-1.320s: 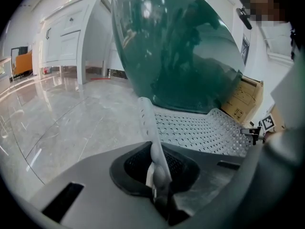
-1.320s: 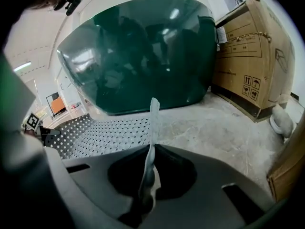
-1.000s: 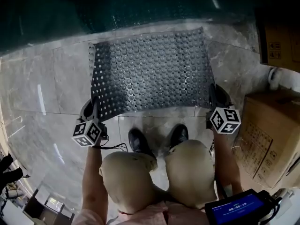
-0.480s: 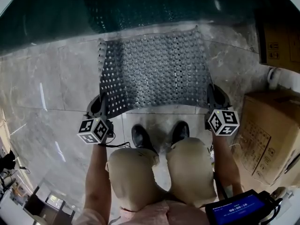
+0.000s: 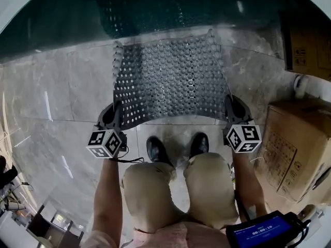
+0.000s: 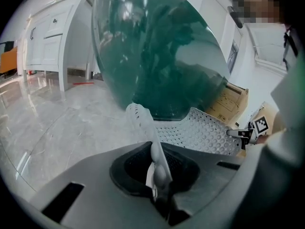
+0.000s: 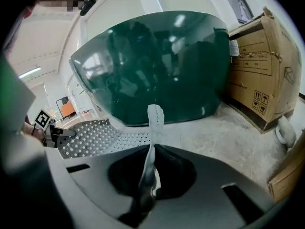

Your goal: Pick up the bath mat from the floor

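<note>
Both forearms are reaching up from the lower frame, angling downward. The left gripper [image 5: 115, 115] and right gripper [image 5: 230, 107] are each pinching a near corner of the bath mat [image 5: 170, 79], which is hanging at centre frame, its near edge off the floor [image 5: 57, 97].

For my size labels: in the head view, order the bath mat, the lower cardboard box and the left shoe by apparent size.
1. bath mat
2. lower cardboard box, partly cut off by the frame
3. left shoe

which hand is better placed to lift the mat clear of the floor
Neither alone: the left gripper and right gripper are each shut on a near corner of the bath mat, so both should lift together.
</note>
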`<state>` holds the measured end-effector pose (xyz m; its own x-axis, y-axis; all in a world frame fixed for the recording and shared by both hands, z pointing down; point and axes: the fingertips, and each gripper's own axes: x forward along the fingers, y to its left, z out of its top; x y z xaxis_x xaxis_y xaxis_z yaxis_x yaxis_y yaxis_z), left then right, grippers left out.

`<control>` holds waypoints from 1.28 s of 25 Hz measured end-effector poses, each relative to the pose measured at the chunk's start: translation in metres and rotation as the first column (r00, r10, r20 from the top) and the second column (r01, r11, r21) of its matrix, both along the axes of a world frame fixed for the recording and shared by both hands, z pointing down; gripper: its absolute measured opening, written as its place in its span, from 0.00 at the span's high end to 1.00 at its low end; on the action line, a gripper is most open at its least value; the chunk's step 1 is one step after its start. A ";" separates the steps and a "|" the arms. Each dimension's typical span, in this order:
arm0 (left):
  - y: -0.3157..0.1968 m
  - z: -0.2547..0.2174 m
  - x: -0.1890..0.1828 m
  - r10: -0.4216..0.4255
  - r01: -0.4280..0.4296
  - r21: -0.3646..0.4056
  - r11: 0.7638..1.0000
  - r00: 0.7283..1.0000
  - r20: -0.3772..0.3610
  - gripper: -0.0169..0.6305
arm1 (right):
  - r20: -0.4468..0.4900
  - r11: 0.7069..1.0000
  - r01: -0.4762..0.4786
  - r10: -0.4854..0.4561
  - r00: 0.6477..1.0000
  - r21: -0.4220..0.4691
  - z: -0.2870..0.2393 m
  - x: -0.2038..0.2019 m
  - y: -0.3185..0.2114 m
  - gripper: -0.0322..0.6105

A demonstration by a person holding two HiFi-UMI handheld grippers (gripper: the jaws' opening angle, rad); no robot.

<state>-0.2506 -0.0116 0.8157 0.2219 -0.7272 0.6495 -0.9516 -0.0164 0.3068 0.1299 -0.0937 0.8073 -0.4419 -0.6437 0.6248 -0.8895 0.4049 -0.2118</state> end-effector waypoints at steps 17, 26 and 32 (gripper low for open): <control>-0.018 -0.071 0.032 0.061 -0.059 0.052 0.997 0.998 -0.030 0.92 | 0.066 0.995 0.100 -0.100 0.993 0.011 -0.061 -0.043 0.010 0.91; -0.015 -0.089 0.055 0.110 -0.107 0.059 0.993 0.993 -0.050 0.92 | 0.093 0.990 0.141 -0.142 0.986 0.011 -0.081 -0.059 0.019 0.91; -0.013 -0.116 0.069 0.164 -0.159 0.069 0.985 0.984 -0.065 0.92 | 0.094 0.985 0.173 -0.172 0.981 -0.001 -0.102 -0.071 0.032 0.91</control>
<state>-0.1817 -0.0244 0.6999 0.3831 -0.7170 0.5823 -0.9111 -0.1894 0.3662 0.0592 -0.0618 0.7057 -0.6024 -0.5470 0.5812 -0.7826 0.5481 -0.2953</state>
